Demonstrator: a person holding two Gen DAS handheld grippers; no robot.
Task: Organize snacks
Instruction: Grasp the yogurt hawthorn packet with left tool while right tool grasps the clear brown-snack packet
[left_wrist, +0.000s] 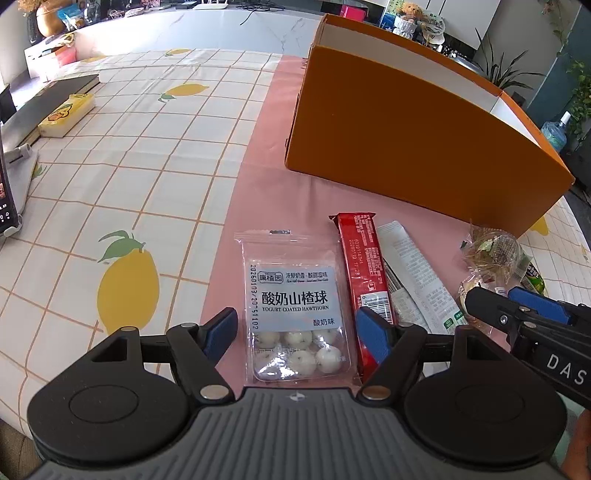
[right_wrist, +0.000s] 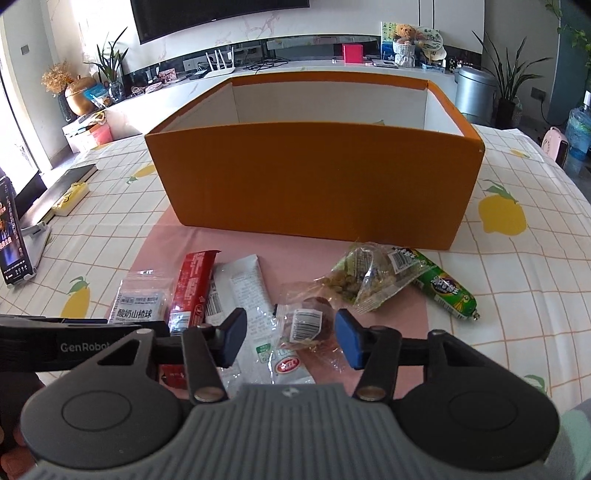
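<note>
Two grippers stand wide open and hold nothing: left gripper straddles the hawthorn ball packet, right gripper straddles a clear-wrapped snack, probably ready to lift both into the orange box.

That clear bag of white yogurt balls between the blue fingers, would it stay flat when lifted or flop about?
The yogurt hawthorn bag is thin clear film, so it would probably sag. Its white balls sit loose at one end, likely shifting and tipping that end down. The open left gripper may slip on the glossy film.
</note>
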